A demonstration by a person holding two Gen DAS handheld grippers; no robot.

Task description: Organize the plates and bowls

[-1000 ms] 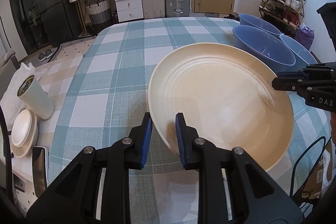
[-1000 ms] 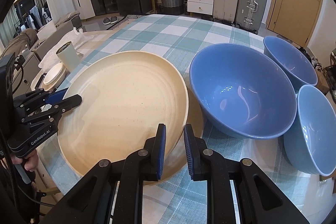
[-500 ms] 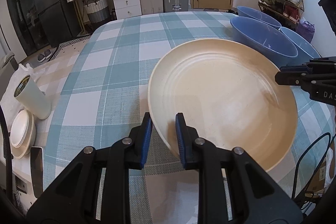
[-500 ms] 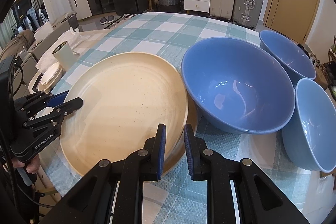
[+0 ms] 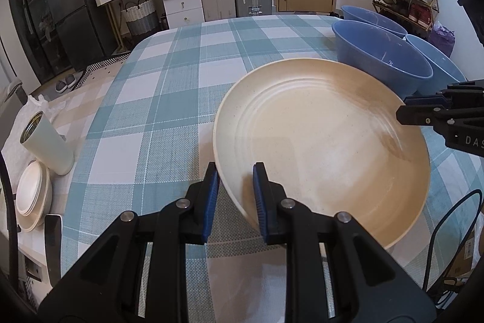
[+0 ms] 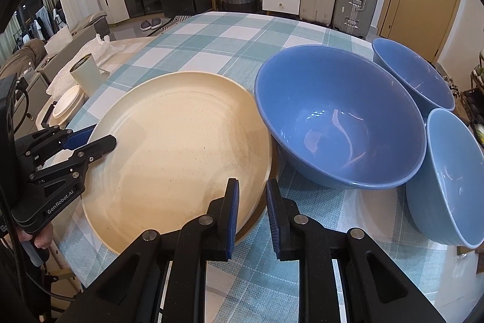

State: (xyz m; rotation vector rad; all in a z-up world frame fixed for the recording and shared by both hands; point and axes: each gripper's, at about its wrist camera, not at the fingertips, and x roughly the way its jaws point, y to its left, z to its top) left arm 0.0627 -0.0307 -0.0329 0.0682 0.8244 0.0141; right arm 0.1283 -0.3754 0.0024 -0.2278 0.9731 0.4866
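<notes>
A big cream plate hangs just above the checked tablecloth, held at two opposite rims. My left gripper is shut on its left rim. On the other side, my right gripper is shut on the rim facing the bowls. A large blue bowl stands right beside the plate, almost touching it. Behind it is a second blue bowl, and a paler blue bowl sits at the right.
A pale green cup and a stack of small white plates stand on a side surface off the table's left edge. A black cable hangs at the near right table edge. Suitcases and drawers stand beyond the far edge.
The plate has edged slightly toward the large blue bowl, and the gap between them has narrowed. Both grips on the rim look the same.
</notes>
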